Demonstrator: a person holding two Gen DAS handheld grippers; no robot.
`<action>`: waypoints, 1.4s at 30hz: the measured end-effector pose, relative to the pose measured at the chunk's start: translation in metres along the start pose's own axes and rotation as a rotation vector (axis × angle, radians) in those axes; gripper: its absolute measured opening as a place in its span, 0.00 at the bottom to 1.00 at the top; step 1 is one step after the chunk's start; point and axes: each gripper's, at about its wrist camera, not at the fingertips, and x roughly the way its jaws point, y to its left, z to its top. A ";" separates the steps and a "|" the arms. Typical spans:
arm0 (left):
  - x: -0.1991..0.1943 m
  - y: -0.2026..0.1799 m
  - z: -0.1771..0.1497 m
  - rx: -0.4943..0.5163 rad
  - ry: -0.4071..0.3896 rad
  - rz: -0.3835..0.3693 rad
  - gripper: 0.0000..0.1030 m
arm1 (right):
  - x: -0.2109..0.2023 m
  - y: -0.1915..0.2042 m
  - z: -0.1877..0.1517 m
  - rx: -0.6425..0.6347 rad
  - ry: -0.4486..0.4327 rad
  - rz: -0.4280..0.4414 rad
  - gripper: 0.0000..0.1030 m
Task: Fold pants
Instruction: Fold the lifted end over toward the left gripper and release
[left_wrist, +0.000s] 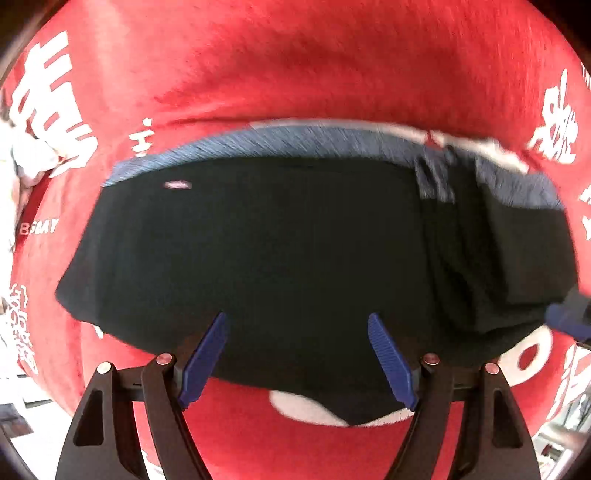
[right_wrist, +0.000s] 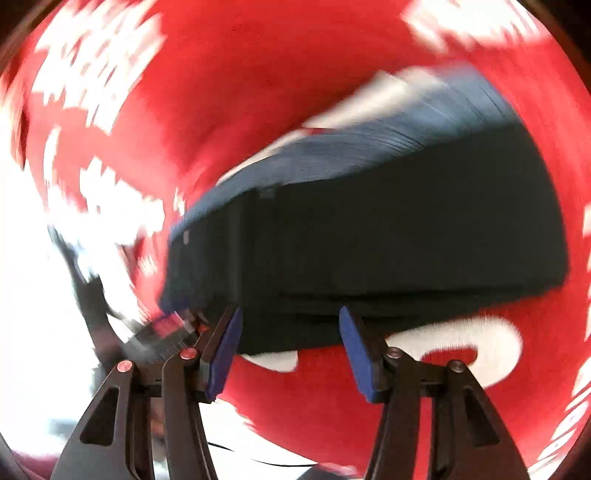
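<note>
The dark pants (left_wrist: 280, 251) lie folded into a wide bundle on a red cloth, their blue-grey waistband (left_wrist: 295, 138) along the far edge. My left gripper (left_wrist: 297, 319) hangs above the bundle's near edge, open, with nothing between its blue pads (left_wrist: 207, 354). At the right edge of the left wrist view a blue fingertip of the right gripper (left_wrist: 569, 317) shows beside the bundle's right end. The right wrist view is motion-blurred. There the pants (right_wrist: 388, 236) fill the middle, and my right gripper (right_wrist: 291, 312) stands open over their near edge, its pads clear of the fabric.
The red cloth (left_wrist: 295, 62) with large white characters covers the surface under and around the pants. Bright white floor or background (right_wrist: 22, 295) shows past its left edge. A blurred dark shape (right_wrist: 92, 306) stands at the left of the right wrist view.
</note>
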 end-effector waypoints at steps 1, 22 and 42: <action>0.007 -0.002 -0.002 -0.010 0.016 0.006 0.77 | 0.000 -0.014 0.004 0.066 -0.001 0.062 0.57; -0.021 0.032 -0.046 -0.108 0.013 0.049 0.77 | 0.020 -0.032 0.006 0.289 0.000 0.259 0.05; -0.041 0.049 -0.062 -0.167 -0.003 0.003 0.90 | 0.050 0.077 0.061 -0.355 0.048 -0.296 0.47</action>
